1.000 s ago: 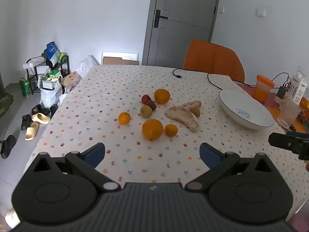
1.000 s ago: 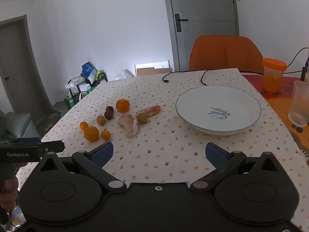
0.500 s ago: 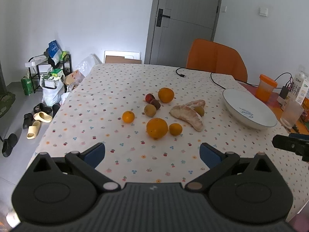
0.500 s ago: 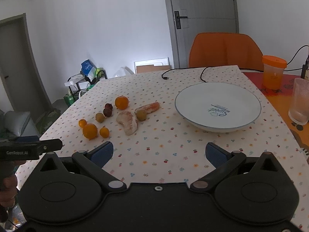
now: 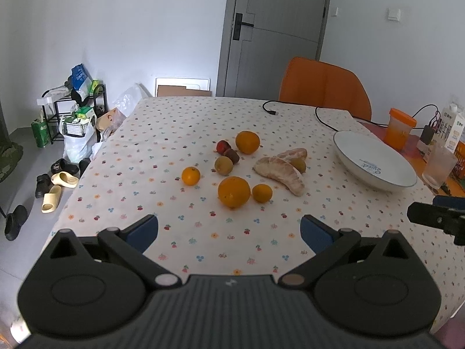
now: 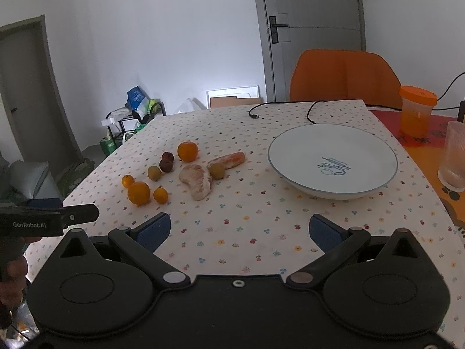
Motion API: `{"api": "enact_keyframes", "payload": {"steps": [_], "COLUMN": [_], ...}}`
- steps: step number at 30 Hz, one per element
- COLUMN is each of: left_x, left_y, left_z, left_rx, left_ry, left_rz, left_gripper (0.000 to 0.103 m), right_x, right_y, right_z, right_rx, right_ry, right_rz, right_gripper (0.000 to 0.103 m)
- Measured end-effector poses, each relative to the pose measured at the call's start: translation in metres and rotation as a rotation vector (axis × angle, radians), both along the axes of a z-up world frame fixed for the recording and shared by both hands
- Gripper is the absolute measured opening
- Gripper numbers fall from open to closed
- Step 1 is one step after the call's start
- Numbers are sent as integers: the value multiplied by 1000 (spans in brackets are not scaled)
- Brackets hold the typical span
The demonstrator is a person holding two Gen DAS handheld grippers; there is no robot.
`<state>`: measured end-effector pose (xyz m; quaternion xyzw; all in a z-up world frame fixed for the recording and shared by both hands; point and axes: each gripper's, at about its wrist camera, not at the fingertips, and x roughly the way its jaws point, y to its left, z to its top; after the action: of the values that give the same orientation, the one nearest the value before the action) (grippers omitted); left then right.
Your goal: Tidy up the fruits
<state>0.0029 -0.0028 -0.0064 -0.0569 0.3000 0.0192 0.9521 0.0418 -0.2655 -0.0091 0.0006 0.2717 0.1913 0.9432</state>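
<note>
Loose fruit lies mid-table: a big orange (image 5: 234, 192), a small one (image 5: 262, 193) beside it, another small one (image 5: 191, 176) to the left, a far orange (image 5: 247, 142), two dark red fruits (image 5: 227, 150), two kiwis (image 5: 223, 165), and two peeled pomelo segments (image 5: 280, 170). A white bowl (image 6: 332, 160) stands empty to the right. My left gripper (image 5: 229, 231) hangs open over the near edge, short of the big orange. My right gripper (image 6: 239, 231) is open too, nearer the bowl, nothing between its fingers.
An orange chair (image 6: 344, 77) stands at the far side. A black cable (image 5: 293, 110) crosses the far cloth. An orange-lidded cup (image 6: 416, 110), a clear glass (image 6: 453, 157) and a milk carton (image 5: 452, 126) crowd the right end. A shelf and slippers (image 5: 55, 187) sit on the floor left.
Both views have drawn back and risen slightly, so the fruit and bowl look a little farther off. Both grippers stayed open and nothing on the table moved.
</note>
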Motion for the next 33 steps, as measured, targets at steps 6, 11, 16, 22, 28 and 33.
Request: {"api": "enact_keyframes", "payload": {"steps": [6,11,16,22,28,33], "left_x": [0,-1,0,0,0,0], "left_y": [0,-1,1,2,2,1], "left_z": [-1,0,1,1,2,2], "left_rx": [-7,-4,-5,-6,-6,-5], "left_ry": [2,0,4,2,4,-7], "left_rz": [2,2,8,9,8,18], "left_gripper": [103,103,103,103,103,103], "right_x": [-2,-2,-1,-1,0,1], "right_y": [2,1,2,3,3,3], "right_z": [5,7,6,7,7,5], "right_rx": [4,5,4,10,2,6], "right_ry": [-5,-6,-3,1,0,7], "right_rz": [18,20,24,29,29,40], "right_gripper": [103,103,103,103,103,103]}}
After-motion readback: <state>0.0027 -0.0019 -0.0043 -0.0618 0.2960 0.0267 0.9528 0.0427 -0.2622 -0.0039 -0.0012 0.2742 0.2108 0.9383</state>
